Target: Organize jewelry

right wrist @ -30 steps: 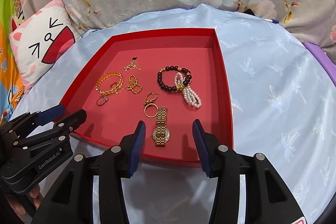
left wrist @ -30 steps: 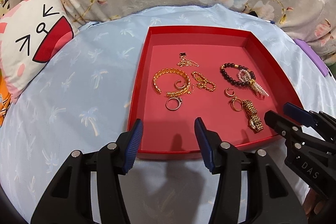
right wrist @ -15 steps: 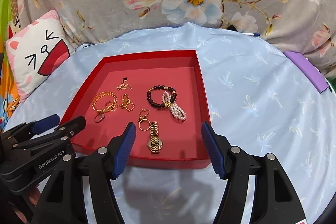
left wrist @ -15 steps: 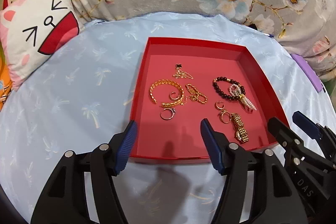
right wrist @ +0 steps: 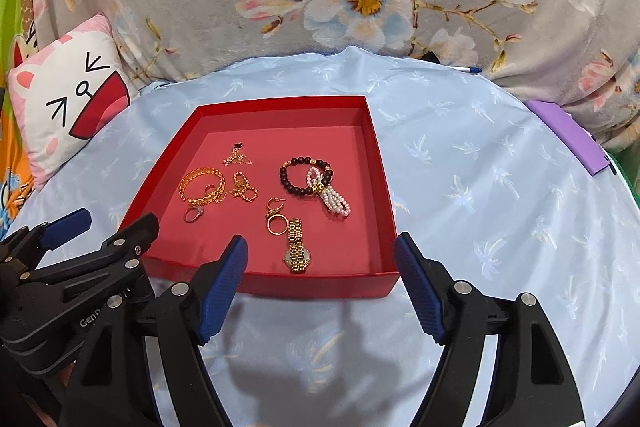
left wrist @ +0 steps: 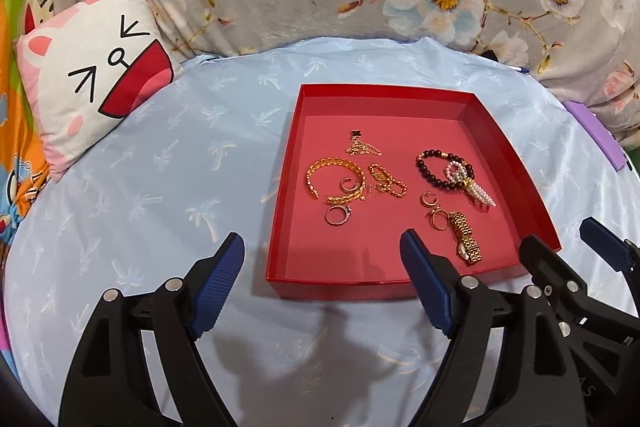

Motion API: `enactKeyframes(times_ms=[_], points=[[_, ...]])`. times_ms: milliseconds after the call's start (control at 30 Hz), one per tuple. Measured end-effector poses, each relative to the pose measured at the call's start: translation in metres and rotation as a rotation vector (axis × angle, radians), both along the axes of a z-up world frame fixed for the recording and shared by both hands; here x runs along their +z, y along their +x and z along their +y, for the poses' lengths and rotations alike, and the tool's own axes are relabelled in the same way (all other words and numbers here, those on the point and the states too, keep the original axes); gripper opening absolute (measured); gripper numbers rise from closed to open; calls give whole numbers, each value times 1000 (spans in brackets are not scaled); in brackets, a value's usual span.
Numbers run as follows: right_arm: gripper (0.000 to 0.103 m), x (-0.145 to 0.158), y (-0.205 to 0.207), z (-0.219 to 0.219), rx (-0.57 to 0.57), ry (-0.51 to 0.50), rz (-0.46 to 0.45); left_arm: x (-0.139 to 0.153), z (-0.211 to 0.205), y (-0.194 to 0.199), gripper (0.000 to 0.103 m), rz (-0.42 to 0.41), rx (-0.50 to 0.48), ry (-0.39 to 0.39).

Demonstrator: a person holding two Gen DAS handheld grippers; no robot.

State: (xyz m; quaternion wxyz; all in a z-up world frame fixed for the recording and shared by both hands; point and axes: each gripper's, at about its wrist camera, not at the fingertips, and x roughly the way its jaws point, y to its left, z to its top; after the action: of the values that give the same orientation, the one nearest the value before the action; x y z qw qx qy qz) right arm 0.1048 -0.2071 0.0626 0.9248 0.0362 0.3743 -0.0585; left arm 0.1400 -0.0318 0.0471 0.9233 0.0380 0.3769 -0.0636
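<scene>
2 wrist views, angled down, sharing red tray [left wrist: 516, 163]

A shallow red tray [right wrist: 382, 187] holds gold bangles, rings, chains, a beaded bracelet [right wrist: 298, 175] and a gold watch [right wrist: 296, 247] nearest.

A tray [left wrist: 500, 143] is set on a sheet [left wrist: 180, 163], with a pillow [left wrist: 92, 75] behind it to the left. In the tray, a bangle [left wrist: 334, 175], chains [left wrist: 388, 183] and a ring [left wrist: 337, 215] are grouped at the left, while a bead bracelet [left wrist: 442, 169] is laid at the right. A watch [left wrist: 466, 243] is placed nearest the front, just beside two small rings [left wrist: 436, 211].
</scene>
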Motion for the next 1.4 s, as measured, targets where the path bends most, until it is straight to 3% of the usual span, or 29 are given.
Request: enactKeyframes(times_ms=[433, 1400], points=[[75, -3, -10, 6, -26, -36, 14, -3, -1, -12, 81, -29, 40, 61], [78, -5, -19, 0, -39, -27, 22, -4, -3, -17, 81, -2, 46, 58]])
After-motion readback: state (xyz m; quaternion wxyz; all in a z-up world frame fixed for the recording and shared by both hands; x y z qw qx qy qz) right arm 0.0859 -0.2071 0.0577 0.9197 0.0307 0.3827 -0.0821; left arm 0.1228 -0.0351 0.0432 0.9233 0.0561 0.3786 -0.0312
